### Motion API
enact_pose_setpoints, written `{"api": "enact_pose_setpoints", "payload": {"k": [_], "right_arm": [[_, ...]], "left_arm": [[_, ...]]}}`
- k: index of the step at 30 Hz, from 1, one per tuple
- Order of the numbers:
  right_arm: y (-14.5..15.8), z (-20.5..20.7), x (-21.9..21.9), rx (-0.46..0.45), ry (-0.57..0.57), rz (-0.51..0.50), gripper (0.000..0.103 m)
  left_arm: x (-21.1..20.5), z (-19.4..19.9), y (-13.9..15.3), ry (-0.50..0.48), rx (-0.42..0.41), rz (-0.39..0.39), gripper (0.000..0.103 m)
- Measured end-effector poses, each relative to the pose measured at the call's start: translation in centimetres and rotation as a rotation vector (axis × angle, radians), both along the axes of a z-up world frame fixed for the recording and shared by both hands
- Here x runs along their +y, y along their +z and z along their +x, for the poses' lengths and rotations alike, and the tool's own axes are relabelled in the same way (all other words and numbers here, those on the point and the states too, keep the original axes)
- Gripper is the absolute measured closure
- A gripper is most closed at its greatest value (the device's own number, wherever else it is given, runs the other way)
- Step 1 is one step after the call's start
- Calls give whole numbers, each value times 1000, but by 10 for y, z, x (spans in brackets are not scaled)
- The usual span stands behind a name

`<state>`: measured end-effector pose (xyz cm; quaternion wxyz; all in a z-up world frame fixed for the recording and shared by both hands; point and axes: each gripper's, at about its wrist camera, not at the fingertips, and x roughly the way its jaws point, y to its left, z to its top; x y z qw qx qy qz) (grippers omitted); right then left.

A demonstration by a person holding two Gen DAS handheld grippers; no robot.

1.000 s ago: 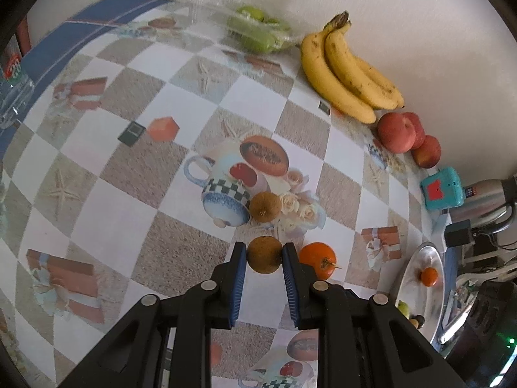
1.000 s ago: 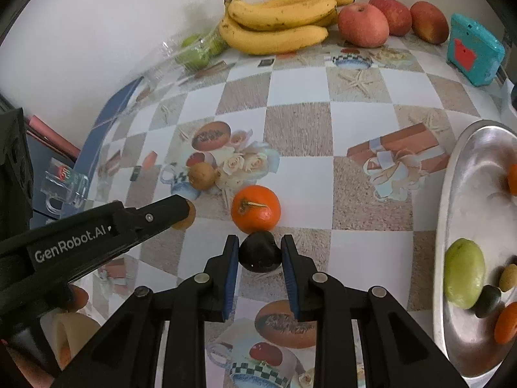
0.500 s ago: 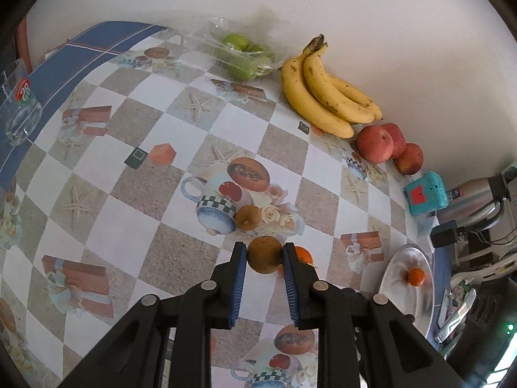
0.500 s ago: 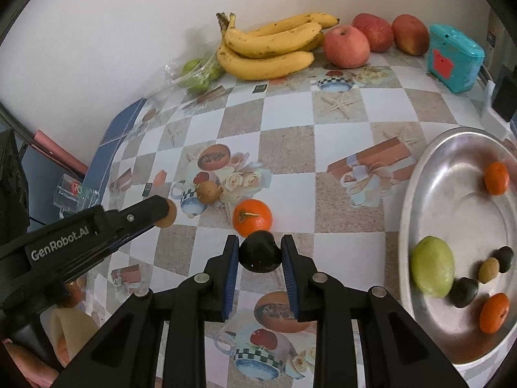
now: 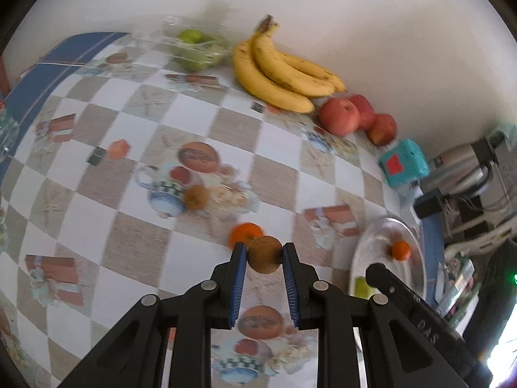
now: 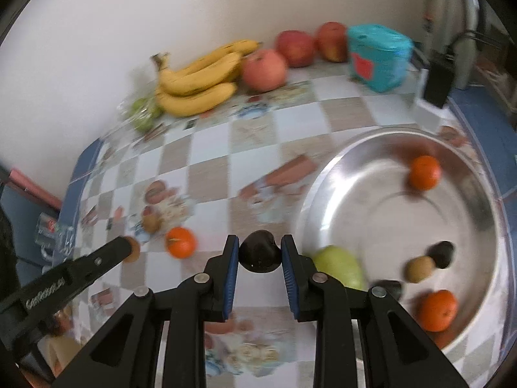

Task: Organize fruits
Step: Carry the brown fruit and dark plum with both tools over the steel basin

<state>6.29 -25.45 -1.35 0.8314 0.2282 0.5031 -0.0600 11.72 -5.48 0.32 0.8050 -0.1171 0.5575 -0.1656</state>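
My left gripper (image 5: 264,256) is shut on a brown kiwi (image 5: 264,253), held above the tablecloth; it also shows at the left of the right wrist view (image 6: 129,249). My right gripper (image 6: 260,256) is shut on a dark avocado (image 6: 259,254), held just left of the steel plate (image 6: 326,174). The plate holds a green pear (image 6: 341,270), two oranges (image 6: 424,172), a kiwi and dark fruits. One orange (image 6: 181,242) and one kiwi (image 6: 151,222) lie loose on the cloth, also seen in the left wrist view, the orange (image 5: 245,233) just behind my held kiwi.
Bananas (image 5: 278,74), three red apples (image 5: 341,116) and a clear bag of green fruit (image 5: 194,50) line the wall. A teal box (image 5: 404,163) and a metal appliance with cables (image 5: 465,165) stand at the right. A glass (image 6: 51,231) sits at the left table edge.
Both grippers have lifted and swung right toward the steel plate with their fruit still held. The plate now fills the right of the right wrist view.
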Motion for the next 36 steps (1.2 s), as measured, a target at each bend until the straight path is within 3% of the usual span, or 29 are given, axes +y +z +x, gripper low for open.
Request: {"api": "enact_pose_setpoints", "payload": {"k": [16,24,36], "right_arm": [[0,-55,-100,35,-283,20,75],[-4,-66,-112,53,-319,1,75],[-26,-62,-115,94,-310,31,75]], "left_arm": [[-91,-45,5,-262,-9,-3,79],[-129,-67,-1,-365,-13,-5,78],[-158,-78,-28,-430,12,49,78]]}}
